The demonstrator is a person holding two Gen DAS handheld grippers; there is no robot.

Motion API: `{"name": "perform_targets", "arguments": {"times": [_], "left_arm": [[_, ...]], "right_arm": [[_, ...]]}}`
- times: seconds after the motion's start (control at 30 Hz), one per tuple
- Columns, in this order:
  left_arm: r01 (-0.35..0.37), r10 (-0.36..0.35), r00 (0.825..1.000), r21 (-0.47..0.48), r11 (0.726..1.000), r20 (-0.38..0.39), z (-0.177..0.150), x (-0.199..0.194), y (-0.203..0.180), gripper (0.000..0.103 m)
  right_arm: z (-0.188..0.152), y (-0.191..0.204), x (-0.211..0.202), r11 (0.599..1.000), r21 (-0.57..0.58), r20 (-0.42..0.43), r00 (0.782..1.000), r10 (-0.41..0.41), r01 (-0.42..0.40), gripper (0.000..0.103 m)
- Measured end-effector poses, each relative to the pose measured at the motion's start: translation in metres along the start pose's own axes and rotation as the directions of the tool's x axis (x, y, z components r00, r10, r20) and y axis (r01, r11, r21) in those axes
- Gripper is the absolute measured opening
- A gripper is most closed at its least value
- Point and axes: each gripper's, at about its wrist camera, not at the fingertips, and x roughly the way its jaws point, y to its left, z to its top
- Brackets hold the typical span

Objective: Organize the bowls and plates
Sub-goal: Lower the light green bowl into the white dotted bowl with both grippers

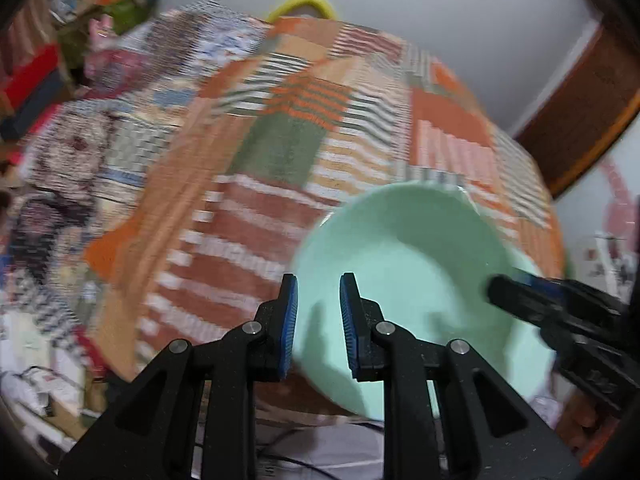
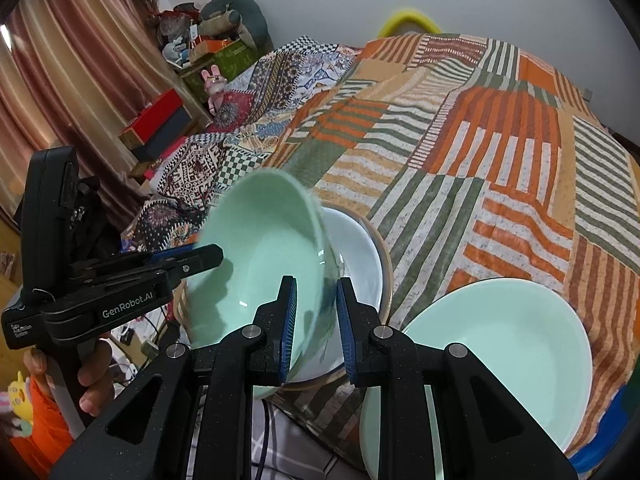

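Observation:
A mint-green bowl (image 2: 264,248) is tilted up on its side above a white bowl (image 2: 356,252) that sits in a tan-rimmed dish on the patchwork bed cover. My right gripper (image 2: 316,320) is shut on the green bowl's near rim. My left gripper (image 2: 200,258) grips the bowl's opposite rim. The same bowl (image 1: 412,280) fills the lower right of the blurred left wrist view, between the left gripper's (image 1: 318,320) pads, with the right gripper (image 1: 520,300) on its right edge. A green plate (image 2: 500,356) lies at the bed's front right.
The striped orange and green bed cover (image 2: 480,160) spreads behind the dishes. Boxes and toys (image 2: 200,52) crowd the far left by a curtain. A yellow ring (image 2: 408,20) stands at the bed's far edge. Cables lie on the floor below.

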Motion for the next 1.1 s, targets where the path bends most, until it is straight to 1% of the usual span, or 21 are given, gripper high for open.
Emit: {"name": "perform_targets", "arguments": {"times": [0.03, 0.1, 0.13, 0.23, 0.47, 0.6, 0.73, 0.87, 1.03, 1.1], "left_arm": [[0.026, -0.026, 1.0, 0.011, 1.0, -0.004, 0.0, 0.001, -0.005, 0.021], [0.013, -0.014, 1.0, 0.06, 0.998, 0.01, 0.001, 0.002, -0.017, 0.021], [0.013, -0.014, 1.0, 0.072, 0.997, 0.013, 0.001, 0.004, -0.02, 0.021], [0.028, -0.027, 1.0, 0.054, 0.998, -0.011, 0.002, 0.012, -0.02, 0.021], [0.003, -0.003, 1.0, 0.007, 1.0, -0.003, 0.005, 0.009, -0.008, 0.021], [-0.037, 0.036, 0.999, 0.014, 0.999, 0.021, 0.005, 0.002, -0.005, 0.021], [-0.036, 0.036, 0.999, 0.006, 0.999, 0.017, 0.004, 0.001, -0.003, 0.021], [-0.035, 0.035, 0.999, 0.002, 0.999, 0.006, 0.003, 0.004, -0.003, 0.021], [-0.065, 0.065, 0.998, 0.022, 0.998, 0.01, 0.0, 0.0, -0.005, 0.021], [-0.067, 0.067, 0.998, 0.025, 0.997, 0.015, -0.001, -0.003, -0.005, 0.022]], "right_arm": [[0.001, 0.001, 0.001, 1.0, -0.001, 0.0, 1.0, -0.002, 0.002, 0.019], [0.001, 0.002, 0.004, 1.0, -0.007, -0.001, 1.0, 0.008, -0.008, 0.02], [0.002, 0.003, 0.004, 1.0, -0.011, 0.0, 1.0, 0.0, 0.0, 0.02], [0.001, 0.0, 0.008, 1.0, -0.009, -0.007, 1.0, -0.022, 0.022, 0.02], [-0.002, -0.011, 0.014, 1.0, 0.014, -0.025, 1.0, -0.011, 0.012, 0.02], [-0.003, -0.009, 0.016, 1.0, 0.006, -0.018, 1.0, -0.026, 0.026, 0.019], [-0.003, -0.009, 0.017, 0.999, 0.002, -0.01, 0.999, -0.033, 0.033, 0.018], [-0.003, -0.005, 0.018, 0.998, -0.024, -0.002, 0.998, -0.061, 0.061, 0.018], [-0.001, -0.003, 0.019, 0.995, -0.057, -0.009, 0.996, -0.087, 0.086, 0.018], [0.0, -0.002, 0.018, 0.99, -0.075, -0.002, 0.993, -0.118, 0.117, 0.018]]}}
